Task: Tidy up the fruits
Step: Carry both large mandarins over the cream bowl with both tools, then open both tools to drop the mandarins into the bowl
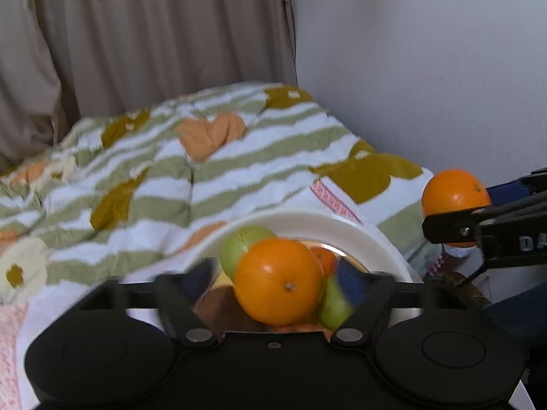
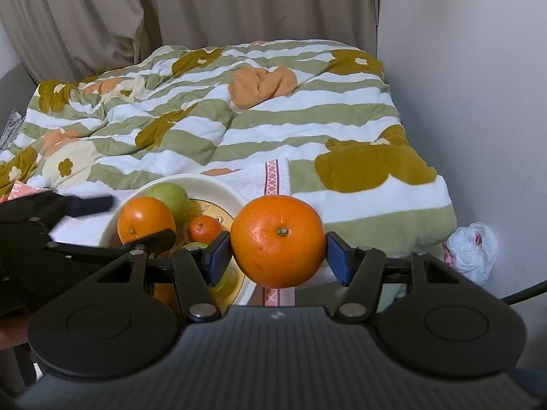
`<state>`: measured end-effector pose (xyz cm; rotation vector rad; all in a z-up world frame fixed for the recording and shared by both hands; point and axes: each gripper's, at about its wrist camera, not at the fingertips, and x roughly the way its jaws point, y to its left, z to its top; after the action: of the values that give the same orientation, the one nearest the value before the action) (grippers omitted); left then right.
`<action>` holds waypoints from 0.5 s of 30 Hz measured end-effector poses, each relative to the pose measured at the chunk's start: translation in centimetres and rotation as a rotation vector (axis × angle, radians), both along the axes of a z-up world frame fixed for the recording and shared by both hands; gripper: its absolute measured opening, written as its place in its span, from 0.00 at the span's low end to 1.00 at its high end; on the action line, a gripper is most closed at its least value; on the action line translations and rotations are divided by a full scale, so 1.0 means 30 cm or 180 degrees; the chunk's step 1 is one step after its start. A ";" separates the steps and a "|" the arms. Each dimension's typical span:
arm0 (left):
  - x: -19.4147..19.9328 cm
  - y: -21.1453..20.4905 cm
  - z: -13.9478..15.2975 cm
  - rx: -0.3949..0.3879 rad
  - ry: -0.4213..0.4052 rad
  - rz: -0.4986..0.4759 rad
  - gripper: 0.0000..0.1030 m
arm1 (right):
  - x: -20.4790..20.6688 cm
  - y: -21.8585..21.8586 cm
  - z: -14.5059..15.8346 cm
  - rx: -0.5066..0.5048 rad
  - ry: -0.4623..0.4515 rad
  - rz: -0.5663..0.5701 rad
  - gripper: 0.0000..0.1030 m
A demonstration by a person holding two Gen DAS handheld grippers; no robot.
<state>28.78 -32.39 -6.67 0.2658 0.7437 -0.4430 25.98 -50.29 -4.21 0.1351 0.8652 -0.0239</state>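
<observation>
A cream plate (image 1: 307, 220) rests on the bed and holds several fruits. Among them are a green apple (image 1: 242, 242), a small mandarin (image 2: 204, 229) and an orange (image 1: 278, 280). My left gripper (image 1: 277, 277) stands open around this orange, with a gap between the fruit and each blue pad. In the right wrist view the same orange (image 2: 145, 218) lies at the plate's left side between the left gripper's fingers (image 2: 155, 239). My right gripper (image 2: 277, 254) is shut on a larger orange (image 2: 277, 241), held in the air just right of the plate (image 2: 218, 188).
A green-and-white striped quilt (image 2: 239, 126) covers the bed behind the plate. A pink-trimmed white cloth (image 2: 272, 177) lies under it. Beige curtains (image 2: 205, 7) hang at the back and a white wall (image 2: 478, 102) runs along the right. A white plastic bag (image 2: 473, 251) sits low on the right.
</observation>
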 end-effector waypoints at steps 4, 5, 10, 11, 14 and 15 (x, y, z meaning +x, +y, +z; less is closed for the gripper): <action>-0.028 0.033 0.034 0.0006 -0.0090 -0.0024 1.00 | 0.012 -0.005 0.001 0.0002 -0.0001 -0.0002 0.72; -0.031 0.044 0.037 0.0034 -0.0098 0.0009 1.00 | 0.013 -0.005 0.001 0.0005 -0.0001 0.0000 0.72; -0.035 0.133 0.065 -0.0004 -0.0056 0.0257 1.00 | 0.045 0.000 -0.008 0.0068 0.0019 0.0065 0.72; -0.036 0.150 0.068 -0.0006 -0.0051 0.0316 1.00 | 0.054 0.005 -0.013 0.0075 0.0025 0.0086 0.72; -0.040 0.204 0.073 -0.0036 -0.0060 0.0447 1.00 | 0.077 0.022 -0.026 0.0083 0.0029 0.0149 0.72; -0.039 0.216 0.072 -0.0025 -0.0051 0.0488 1.00 | 0.084 0.030 -0.031 0.0087 0.0027 0.0170 0.72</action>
<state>27.60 -25.90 -4.53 0.2030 0.7409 -0.2981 28.50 -49.38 -5.14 0.1376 0.8776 0.0372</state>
